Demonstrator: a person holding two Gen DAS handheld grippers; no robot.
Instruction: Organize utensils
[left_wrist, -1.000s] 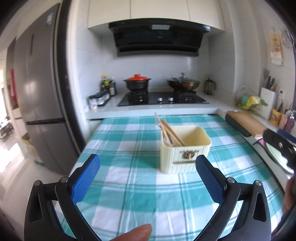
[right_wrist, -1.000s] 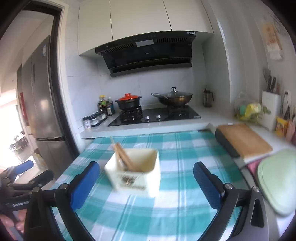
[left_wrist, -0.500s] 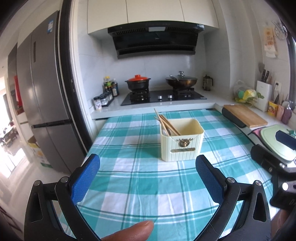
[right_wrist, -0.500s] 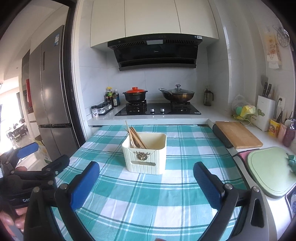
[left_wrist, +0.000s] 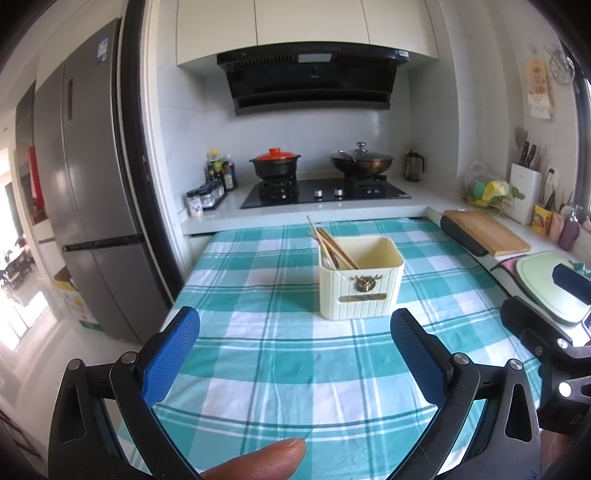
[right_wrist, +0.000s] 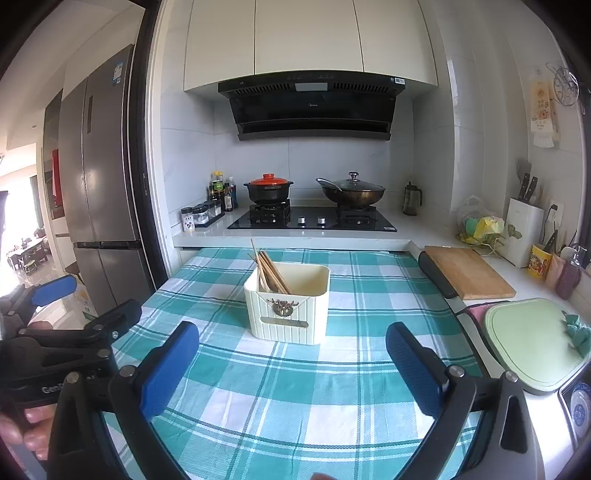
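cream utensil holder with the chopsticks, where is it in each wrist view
Left wrist view: the cream utensil holder stands on the checked cloth right of centre, above the right-hand blue pad.
Right wrist view: the holder stands at centre, slightly left, between the open tongs.
Shared landmark: the red-lidded pot on the stove behind it.

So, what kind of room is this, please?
A home kitchen, most likely: a gas hob with a lidded wok under a range hood, a tall refrigerator, and a knife block on the counter.
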